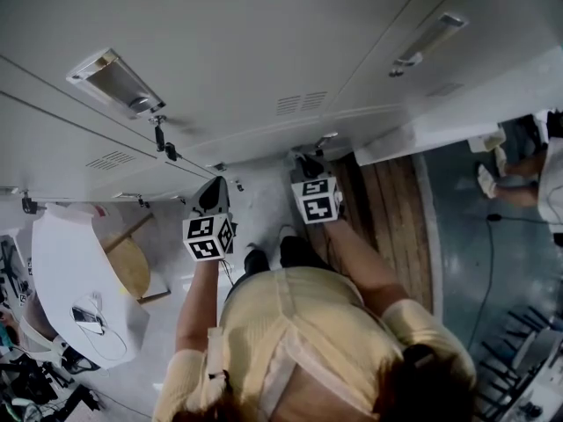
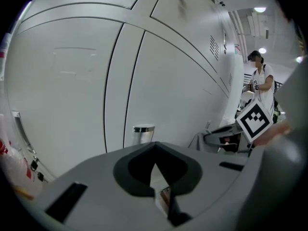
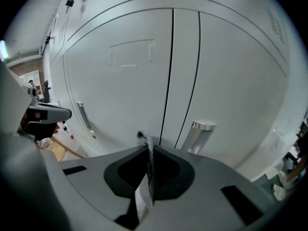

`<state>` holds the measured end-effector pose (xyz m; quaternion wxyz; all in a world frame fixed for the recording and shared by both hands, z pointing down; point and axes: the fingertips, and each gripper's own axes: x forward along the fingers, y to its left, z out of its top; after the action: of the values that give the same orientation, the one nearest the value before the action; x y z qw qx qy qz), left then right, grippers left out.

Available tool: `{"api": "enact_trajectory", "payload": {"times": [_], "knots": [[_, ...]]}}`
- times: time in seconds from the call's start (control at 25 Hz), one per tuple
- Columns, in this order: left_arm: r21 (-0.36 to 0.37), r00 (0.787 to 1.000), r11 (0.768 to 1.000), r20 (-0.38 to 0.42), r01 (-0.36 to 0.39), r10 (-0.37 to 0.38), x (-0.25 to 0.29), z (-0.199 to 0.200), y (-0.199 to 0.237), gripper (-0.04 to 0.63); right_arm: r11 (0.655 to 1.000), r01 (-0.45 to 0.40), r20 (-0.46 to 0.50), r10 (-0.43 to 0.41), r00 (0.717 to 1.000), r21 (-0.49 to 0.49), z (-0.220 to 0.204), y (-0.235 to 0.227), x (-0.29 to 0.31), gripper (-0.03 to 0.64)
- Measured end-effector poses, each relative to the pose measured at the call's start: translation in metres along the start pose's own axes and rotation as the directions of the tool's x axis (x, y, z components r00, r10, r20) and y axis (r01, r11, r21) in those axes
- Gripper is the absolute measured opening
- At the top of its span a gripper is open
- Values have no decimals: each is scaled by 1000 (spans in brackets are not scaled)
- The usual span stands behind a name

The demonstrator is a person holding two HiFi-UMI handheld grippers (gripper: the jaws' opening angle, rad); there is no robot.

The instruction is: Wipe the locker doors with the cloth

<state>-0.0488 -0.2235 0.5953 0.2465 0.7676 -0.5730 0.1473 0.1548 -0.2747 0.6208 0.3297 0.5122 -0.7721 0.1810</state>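
Pale grey locker doors (image 1: 264,51) fill the top of the head view and stand close ahead in both gripper views. My right gripper (image 1: 308,163) points at the lockers' lower part. In the right gripper view the right gripper (image 3: 148,167) is shut on a thin fold of grey cloth (image 3: 143,139) that pokes up past the jaws. My left gripper (image 1: 214,193) is held beside it, to the left. Seen in its own view, the left gripper (image 2: 155,170) is shut with nothing visible between the jaws. Neither gripper touches a door.
A shiny metal locker foot (image 3: 199,134) stands low ahead. A door handle (image 3: 84,117) sits on the left door. A white round table (image 1: 66,271) and a wooden stool (image 1: 132,266) are at the left. Wooden planks (image 1: 387,205) lie at the right. Another person (image 2: 260,83) stands further along.
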Motion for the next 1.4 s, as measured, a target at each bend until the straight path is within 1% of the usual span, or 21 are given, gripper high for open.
{"api": "enact_trajectory", "payload": {"times": [0.16, 0.52, 0.96, 1.24, 1.4], "knots": [[-13, 1000, 1000, 8, -22, 22, -12, 1, 4, -8, 1000, -5, 21, 5, 1000, 11, 6, 5, -12, 15], [-32, 998, 999, 42, -44, 46, -43, 3, 13, -8, 999, -31, 73, 32, 997, -10, 19, 23, -41, 17], [-35, 997, 999, 73, -33, 35, -76, 3, 14, -8, 996, -77, 142, 82, 986, -40, 35, 57, -76, 17], [-43, 994, 998, 89, -51, 55, -96, 4, 17, -8, 995, -93, 172, 99, 980, -47, 39, 72, -96, 15], [-45, 994, 998, 101, -44, 49, -106, 8, 15, -8, 994, -100, 187, 107, 977, -44, 40, 78, -106, 17]]}}
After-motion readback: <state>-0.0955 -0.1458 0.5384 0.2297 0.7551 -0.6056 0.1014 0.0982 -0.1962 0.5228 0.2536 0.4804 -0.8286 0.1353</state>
